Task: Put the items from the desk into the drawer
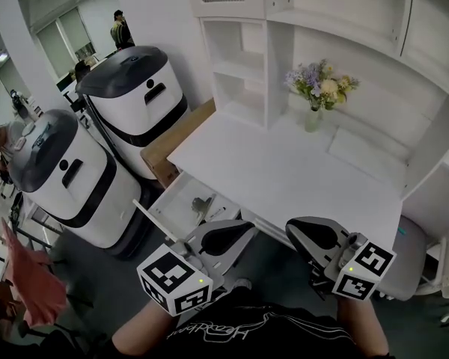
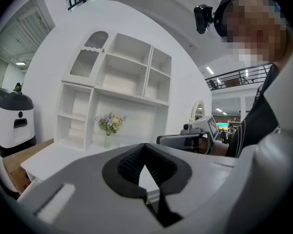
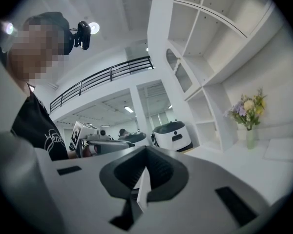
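The worktop (image 1: 284,174) and shelves (image 1: 239,66) look like smooth white painted board with a soft satin sheen. The vase (image 1: 312,120) is clear glass. The two machines (image 1: 138,99) beside the worktop have glossy white plastic shells and darker grey, half-glossy tops. A brown slab (image 1: 176,144) at the worktop's edge is matt; whether it is bare wood or cardboard I cannot tell. The left tongs (image 1: 236,234) and right tongs (image 1: 307,234) are matt grey plastic with black, ribbed, rubbery linings. A pink sheet (image 1: 30,279) looks like soft matt cloth.
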